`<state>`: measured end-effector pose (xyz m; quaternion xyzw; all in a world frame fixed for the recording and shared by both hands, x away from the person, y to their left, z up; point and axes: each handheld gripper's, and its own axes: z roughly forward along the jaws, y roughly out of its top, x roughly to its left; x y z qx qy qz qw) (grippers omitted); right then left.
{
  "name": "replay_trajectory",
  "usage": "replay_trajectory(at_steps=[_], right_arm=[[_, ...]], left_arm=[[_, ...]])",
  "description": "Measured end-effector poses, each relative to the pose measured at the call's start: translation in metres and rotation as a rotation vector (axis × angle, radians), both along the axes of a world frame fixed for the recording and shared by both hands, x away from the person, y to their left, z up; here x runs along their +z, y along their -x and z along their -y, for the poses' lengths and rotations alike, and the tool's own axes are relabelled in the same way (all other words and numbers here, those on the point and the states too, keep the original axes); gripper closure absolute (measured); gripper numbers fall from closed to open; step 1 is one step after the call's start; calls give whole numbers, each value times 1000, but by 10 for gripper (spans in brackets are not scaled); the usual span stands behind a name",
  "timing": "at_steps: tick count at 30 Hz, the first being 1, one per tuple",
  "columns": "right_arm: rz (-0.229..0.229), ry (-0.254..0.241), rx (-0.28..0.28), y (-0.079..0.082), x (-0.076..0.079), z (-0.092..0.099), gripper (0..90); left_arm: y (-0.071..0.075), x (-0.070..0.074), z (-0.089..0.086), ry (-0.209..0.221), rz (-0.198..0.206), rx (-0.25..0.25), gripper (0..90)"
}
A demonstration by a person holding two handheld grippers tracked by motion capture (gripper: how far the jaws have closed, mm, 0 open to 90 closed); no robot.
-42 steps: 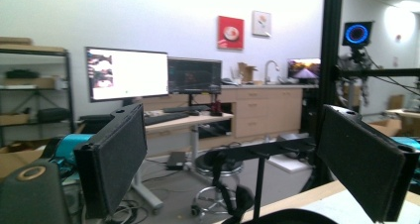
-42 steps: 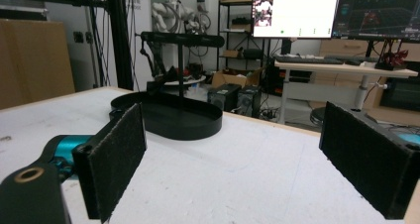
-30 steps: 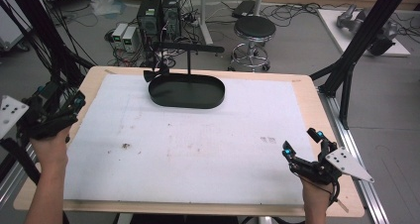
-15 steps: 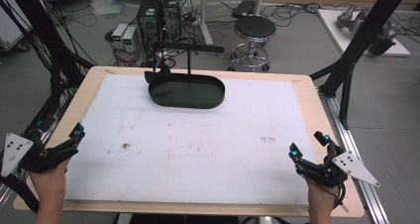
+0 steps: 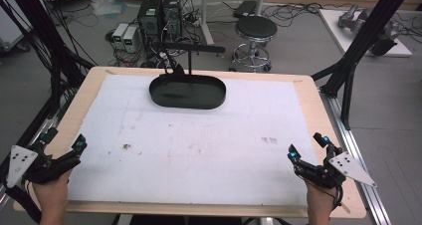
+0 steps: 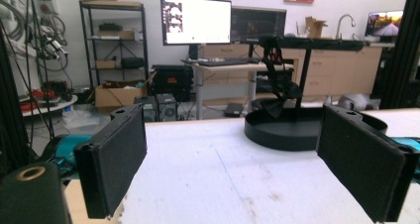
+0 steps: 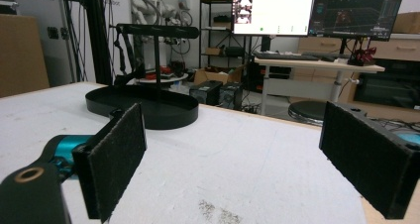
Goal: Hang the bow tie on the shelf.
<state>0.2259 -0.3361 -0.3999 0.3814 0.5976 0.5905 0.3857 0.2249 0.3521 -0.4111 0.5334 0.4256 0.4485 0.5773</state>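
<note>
Two grippers are seen, one per hand, and one black oval tray with one T-shaped stand rising from it. The left gripper [image 5: 63,144] is held at the near left corner of the table [image 5: 308,85], over the wood edge beside the white sheet [image 5: 199,145]; its jaws are spread wide with nothing between them, as its own view [image 6: 233,164] confirms. The tray [image 5: 188,91] is set at the far middle of the sheet, well apart from both grippers. The stand [image 5: 190,50] is fixed at the tray's back rim, a horizontal bar on an upright post. Something dark is draped from the bar down into the tray; possibly a strap or cloth, too blurred to tell. Otherwise the tray floor looks bare. The right gripper [image 5: 307,146] is held at the near right corner, jaws also wide apart and gripping nothing, as in its own view [image 7: 233,164].

The sheet is stained with small dark specks near the middle. On the floor beyond the table, two computer towers [image 5: 160,11], tangled cables and one round stool [image 5: 255,30] are seen. Two monitors [image 6: 195,20] on a desk are visible in the gripper views.
</note>
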Motion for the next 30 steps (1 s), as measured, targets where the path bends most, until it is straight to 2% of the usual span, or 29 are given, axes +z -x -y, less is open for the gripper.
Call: replay_trajectory(at_steps=[3,4,6,21,30], right_arm=[[4,-3,-7,1,-1,1,101],[3,-17,-12,1,-2,2,101],[4,-23,-13,1,-3,2,100],[4,-9,-8,1,-3,-1,100],[8,-9,-3,0,-4,-2,101]], left_arm=[[3,-3,0,-9,-10,-8,127],[3,-4,0,-9,-11,-6,126],[3,-4,-1,9,-11,-7,126],[0,-7,4,-7,-21,-30,126],[0,-6,4,-4,-10,-37,127]])
